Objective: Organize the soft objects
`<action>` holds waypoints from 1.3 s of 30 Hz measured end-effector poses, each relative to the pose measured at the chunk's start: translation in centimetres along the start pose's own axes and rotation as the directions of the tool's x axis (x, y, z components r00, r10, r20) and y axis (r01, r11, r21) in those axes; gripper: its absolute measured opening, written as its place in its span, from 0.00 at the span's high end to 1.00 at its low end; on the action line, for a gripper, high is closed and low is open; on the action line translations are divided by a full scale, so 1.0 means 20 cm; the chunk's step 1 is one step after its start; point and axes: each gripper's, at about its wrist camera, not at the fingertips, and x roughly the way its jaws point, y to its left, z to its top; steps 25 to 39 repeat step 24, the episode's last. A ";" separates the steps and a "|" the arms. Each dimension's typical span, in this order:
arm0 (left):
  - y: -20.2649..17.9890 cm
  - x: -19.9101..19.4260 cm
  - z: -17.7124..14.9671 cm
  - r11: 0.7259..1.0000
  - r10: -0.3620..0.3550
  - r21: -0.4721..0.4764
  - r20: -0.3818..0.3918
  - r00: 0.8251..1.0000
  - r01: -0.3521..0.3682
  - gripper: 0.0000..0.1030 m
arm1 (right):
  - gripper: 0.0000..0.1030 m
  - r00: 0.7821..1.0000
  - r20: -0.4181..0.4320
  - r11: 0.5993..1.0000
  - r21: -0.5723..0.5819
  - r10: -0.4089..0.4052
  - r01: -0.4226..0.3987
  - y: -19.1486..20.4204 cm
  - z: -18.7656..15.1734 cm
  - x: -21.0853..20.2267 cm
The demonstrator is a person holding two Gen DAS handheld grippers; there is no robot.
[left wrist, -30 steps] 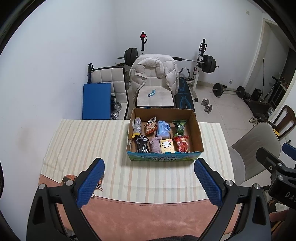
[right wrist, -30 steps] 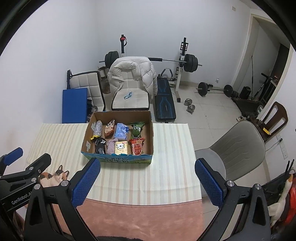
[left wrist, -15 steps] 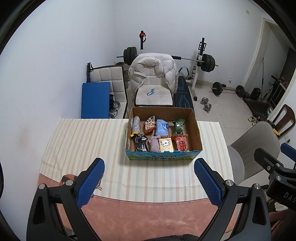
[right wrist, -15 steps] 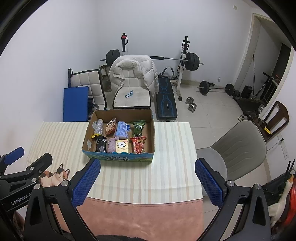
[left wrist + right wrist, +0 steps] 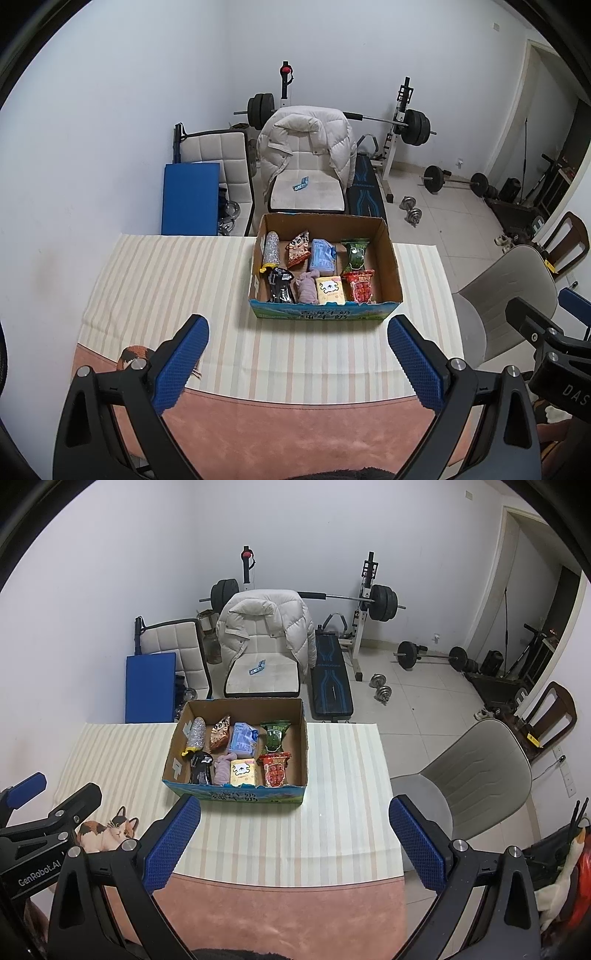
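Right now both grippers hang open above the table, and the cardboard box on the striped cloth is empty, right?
Not quite. The cardboard box is not empty: the left wrist view shows snack packets in it. Otherwise yes: left gripper and right gripper hang open, and the box sits on the striped cloth.

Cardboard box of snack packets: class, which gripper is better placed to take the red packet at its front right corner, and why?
Right, probably. Both grippers, left and right, hang open and empty short of the cardboard box. The red packet lies on the box's right side, nearer the right gripper's line.
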 end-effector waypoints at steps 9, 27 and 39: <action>-0.01 -0.01 0.00 1.000 0.006 0.000 0.005 1.000 -0.006 0.04 | 0.00 1.000 0.002 1.000 0.000 0.000 0.000 -0.01 0.00 0.00; -0.03 -0.03 0.02 1.000 -0.002 -0.008 0.019 1.000 0.002 0.04 | 0.00 1.000 0.005 1.000 0.013 -0.011 0.011 -0.02 0.02 -0.02; -0.03 -0.03 0.02 1.000 -0.002 -0.008 0.019 1.000 0.002 0.04 | 0.00 1.000 0.005 1.000 0.013 -0.011 0.011 -0.02 0.02 -0.02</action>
